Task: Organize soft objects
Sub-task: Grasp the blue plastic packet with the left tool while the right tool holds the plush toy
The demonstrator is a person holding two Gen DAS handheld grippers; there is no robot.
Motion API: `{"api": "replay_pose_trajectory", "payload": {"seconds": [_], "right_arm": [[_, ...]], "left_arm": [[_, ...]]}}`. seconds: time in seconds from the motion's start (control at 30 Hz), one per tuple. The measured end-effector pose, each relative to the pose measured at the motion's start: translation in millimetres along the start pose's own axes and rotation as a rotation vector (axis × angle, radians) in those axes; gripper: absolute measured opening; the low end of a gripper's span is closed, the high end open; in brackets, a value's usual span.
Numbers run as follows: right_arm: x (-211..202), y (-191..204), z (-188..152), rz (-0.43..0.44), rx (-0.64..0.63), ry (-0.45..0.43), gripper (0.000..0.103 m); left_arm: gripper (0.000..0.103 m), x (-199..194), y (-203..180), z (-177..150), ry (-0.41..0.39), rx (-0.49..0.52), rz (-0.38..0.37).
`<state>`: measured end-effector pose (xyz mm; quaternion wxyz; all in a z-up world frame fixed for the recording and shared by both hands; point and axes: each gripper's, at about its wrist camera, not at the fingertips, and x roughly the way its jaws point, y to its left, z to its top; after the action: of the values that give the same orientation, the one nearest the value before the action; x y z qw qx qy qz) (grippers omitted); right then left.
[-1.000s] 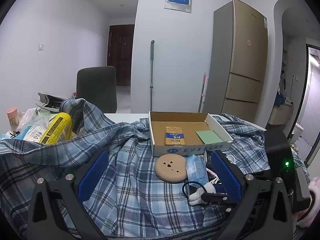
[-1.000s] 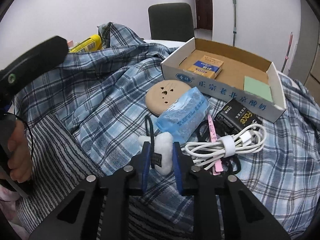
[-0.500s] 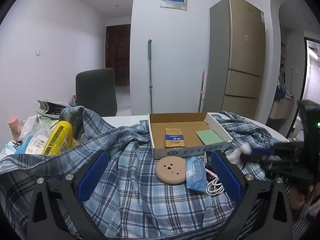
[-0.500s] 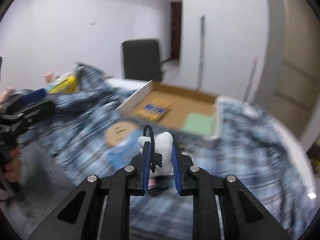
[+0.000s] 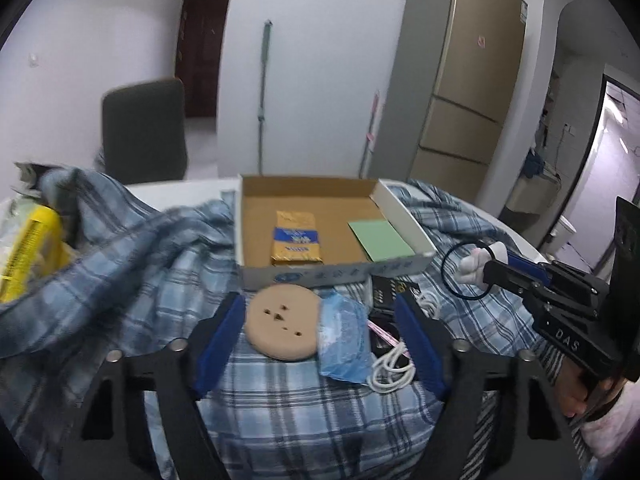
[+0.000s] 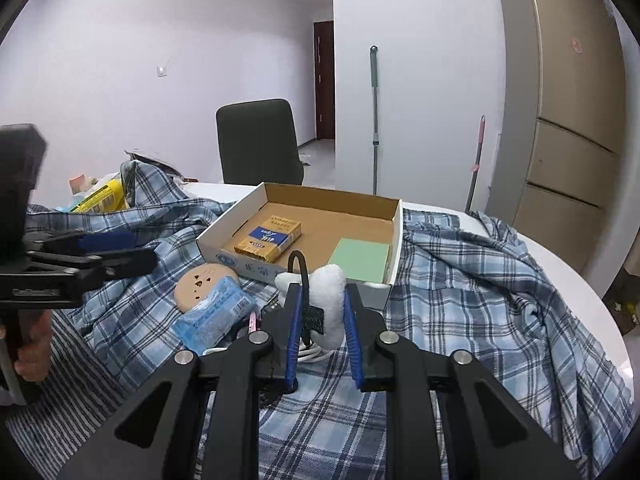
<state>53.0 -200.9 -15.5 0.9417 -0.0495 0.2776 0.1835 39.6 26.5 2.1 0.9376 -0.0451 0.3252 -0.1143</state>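
The right gripper (image 6: 320,312) is clamped on a small white plush toy (image 6: 329,300), held in the air above the plaid shirt (image 6: 460,280) just short of the cardboard box (image 6: 394,240)'s near right corner; the toy stands roughly upright between the blue pads, its black loop (image 6: 301,268) arching up and forward toward the box. The left gripper (image 5: 320,344) hangs with its jaws spread wide and nothing between them, over the tan disc (image 5: 282,328) and blue packet (image 5: 344,340). Bare shirt lies to the right of the box, and bare cardboard between the yellow pack (image 6: 268,238) and green pad (image 6: 360,260).

A home: fridge (image 5: 460,92), mop (image 6: 374,120), dining table (image 6: 560,264).
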Motion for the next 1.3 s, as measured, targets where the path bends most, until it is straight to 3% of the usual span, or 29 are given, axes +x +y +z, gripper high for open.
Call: {"api": "replay_pose_trajectory", "payload": {"seconds": [0.4,0.57,0.83,0.9,1.03,1.13,1.2,1.23,1.3], "right_arm": [[-3.4,-3.4,-2.1,0.025,0.004,-0.014,0.019],[-2.8,-4.5,-4.4,0.032,0.005,-0.008,0.019],[-3.0,-2.5,-5.1,0.029,0.003,-0.013,0.019],[-4.1,-1.6,-5.6,0.026,0.000,-0.018,0.019],[-4.7,-0.5,-6.3,0.024,-0.008,-0.020,0.019],[-5.0,-1.4,-6.3,0.026,-0.007,-0.020,0.019],[-4.4,-2.5,-6.2,0.027,-0.002,-0.018,0.019],[-4.0,-3.5,-6.0,0.029,0.002,-0.015,0.019],[-3.5,-5.0,-6.0,0.031,0.009,-0.011,0.019]], "left_arm": [[0.062,73.7,-9.0,-15.1,0.279,-0.041,-0.077],[0.043,87.9,-12.7,-22.2,0.332,-0.040,-0.093],[0.032,87.5,-18.3,-24.2,0.311,0.007,-0.059],[0.032,80.6,-24.3,-23.0,0.281,0.054,-0.025],[0.032,65.8,-45.2,-22.0,0.209,0.250,0.138],[0.032,66.1,-54.9,-25.2,0.228,0.346,0.198],[0.032,68.4,-57.7,-28.8,0.241,0.372,0.190],[0.036,70.0,-58.4,-30.4,0.248,0.375,0.177],[0.058,73.0,-58.5,-33.4,0.262,0.368,0.161]]}}
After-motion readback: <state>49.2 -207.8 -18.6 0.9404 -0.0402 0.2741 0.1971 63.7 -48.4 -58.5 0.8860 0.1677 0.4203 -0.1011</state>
